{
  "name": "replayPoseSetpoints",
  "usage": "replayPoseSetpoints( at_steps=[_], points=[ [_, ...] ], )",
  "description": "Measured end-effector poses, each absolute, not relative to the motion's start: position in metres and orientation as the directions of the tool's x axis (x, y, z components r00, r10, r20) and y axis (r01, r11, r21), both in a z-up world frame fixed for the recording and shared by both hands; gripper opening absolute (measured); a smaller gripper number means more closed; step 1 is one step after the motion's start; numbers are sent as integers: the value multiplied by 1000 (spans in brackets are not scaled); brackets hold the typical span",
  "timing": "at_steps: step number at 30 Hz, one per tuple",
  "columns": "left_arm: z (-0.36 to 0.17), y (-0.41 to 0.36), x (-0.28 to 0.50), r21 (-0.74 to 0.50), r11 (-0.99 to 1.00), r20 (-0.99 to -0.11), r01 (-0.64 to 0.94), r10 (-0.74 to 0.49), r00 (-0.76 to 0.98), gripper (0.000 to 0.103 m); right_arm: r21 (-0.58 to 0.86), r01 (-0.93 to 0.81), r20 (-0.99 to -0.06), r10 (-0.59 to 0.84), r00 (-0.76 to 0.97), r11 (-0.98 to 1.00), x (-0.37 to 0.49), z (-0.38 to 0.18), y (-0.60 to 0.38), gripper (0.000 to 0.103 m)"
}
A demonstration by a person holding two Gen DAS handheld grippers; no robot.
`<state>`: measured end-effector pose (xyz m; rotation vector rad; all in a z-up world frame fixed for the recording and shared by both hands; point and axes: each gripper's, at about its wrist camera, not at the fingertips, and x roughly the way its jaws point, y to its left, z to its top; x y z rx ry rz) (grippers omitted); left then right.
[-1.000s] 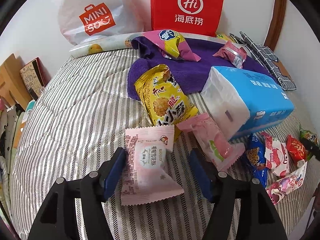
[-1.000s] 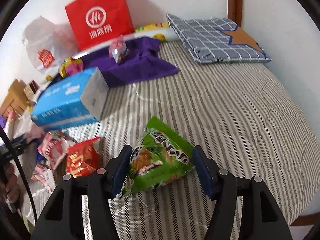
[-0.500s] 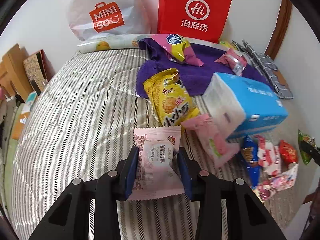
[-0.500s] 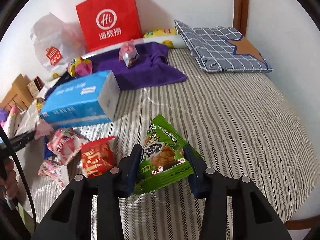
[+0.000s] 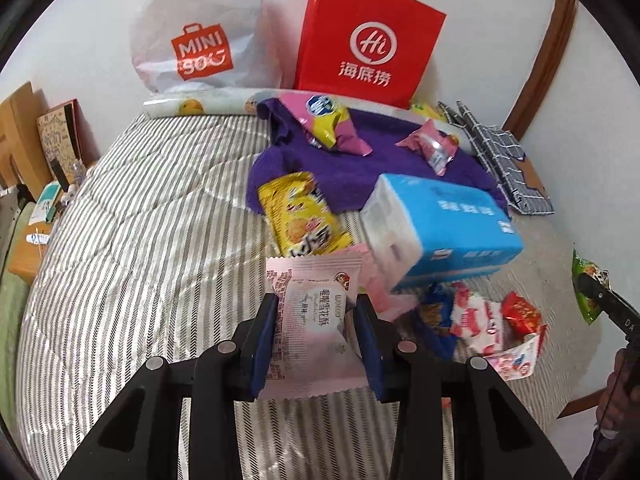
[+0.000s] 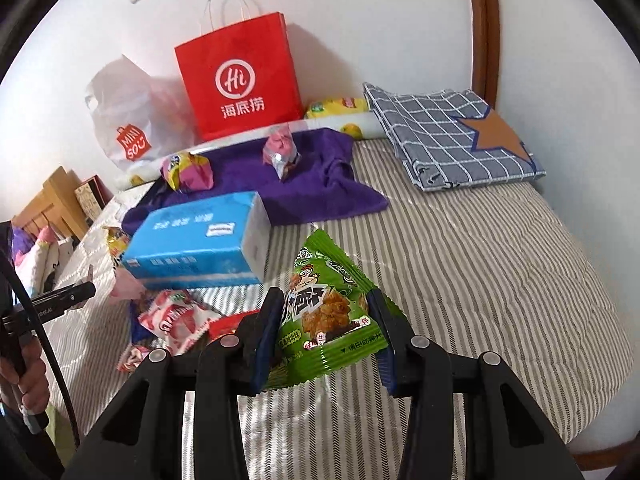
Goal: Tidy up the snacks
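My left gripper is shut on a pale pink snack packet and holds it above the striped bed. My right gripper is shut on a green snack packet, lifted off the bed; the packet also shows at the right edge of the left wrist view. A yellow snack bag lies ahead of the left gripper. A purple-yellow bag and a pink wrapped snack lie on a purple towel. Small red and pink packets lie in a heap.
A blue tissue pack lies mid-bed. A red paper bag and a white Miniso bag stand against the wall. A folded checked cloth lies at the far right. Wooden furniture stands left of the bed.
Both grippers closed on their packets, then lifted them off the bed; the views have risen and pulled back.
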<state>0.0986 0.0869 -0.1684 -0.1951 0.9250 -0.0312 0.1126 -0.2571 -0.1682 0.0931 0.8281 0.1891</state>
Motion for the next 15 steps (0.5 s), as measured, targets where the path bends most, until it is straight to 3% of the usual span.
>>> replayPoseSetpoints(
  at_steps=[15],
  points=[
    [-135,55,113,-223,974,-755,38,-198,625,36,180,-202,-669,270,692,963,118,-136,-239,42]
  ],
)
